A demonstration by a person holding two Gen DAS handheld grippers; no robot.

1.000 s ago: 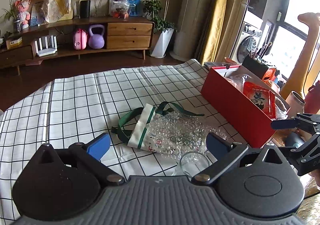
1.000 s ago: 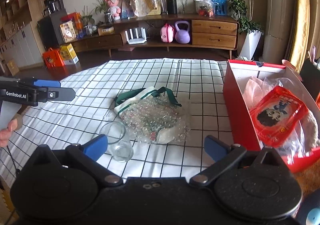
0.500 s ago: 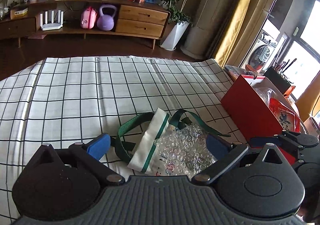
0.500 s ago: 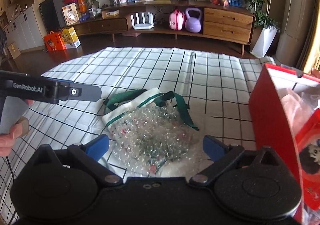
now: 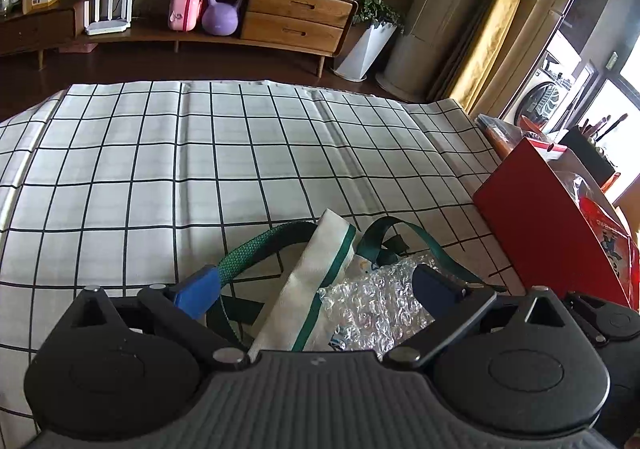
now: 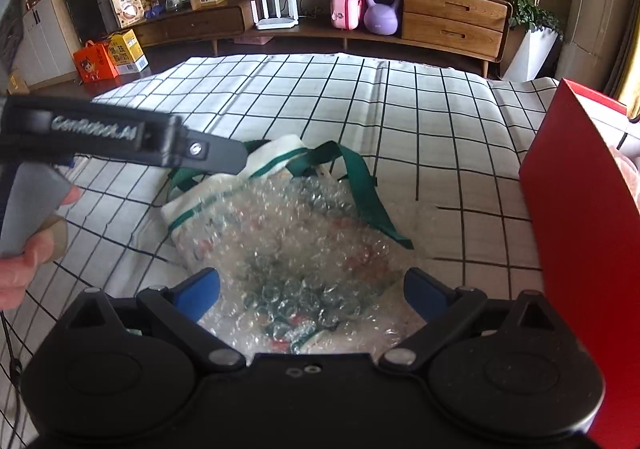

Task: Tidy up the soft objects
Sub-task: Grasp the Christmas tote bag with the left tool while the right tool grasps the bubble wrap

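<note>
Tote (image 6: 224,185): white cloth with green trim, lying flat on the cloth-covered table, left of the red box; mostly covered by bubble wrap.
Handles (image 5: 264,245): green webbing, splayed out past the tote's open end; one loop runs toward the left gripper's left pad, contact not clear.
Bubble wrap (image 6: 304,245): clear sheet draped over the tote's printed face, crumpled, reaching down between the right gripper's pads.
Left gripper (image 5: 316,287): low over the tote's top edge, fingers spread wide, blue pads on either side of the white hem and the wrap; nothing clamped.
Right gripper (image 6: 312,291): low over the near end of the bubble wrap, fingers spread wide, pads flanking the wrap; nothing clamped.
Hand (image 6: 24,265): at the left edge of the right wrist view, wrapped round the left gripper's grey handle.
Box (image 6: 576,233): red, open-topped, standing at the table's right side, near the tote but apart from it; red printed packet (image 5: 612,245) and clear plastic inside.
Tablecloth (image 5: 200,169): white with a black grid, a few creases.
Background: wooden sideboard (image 6: 452,21) with drawers; purple kettlebell (image 6: 382,15) and pink case (image 6: 346,15) on its lower shelf; potted plant (image 5: 366,21) beside yellow curtains.
</note>
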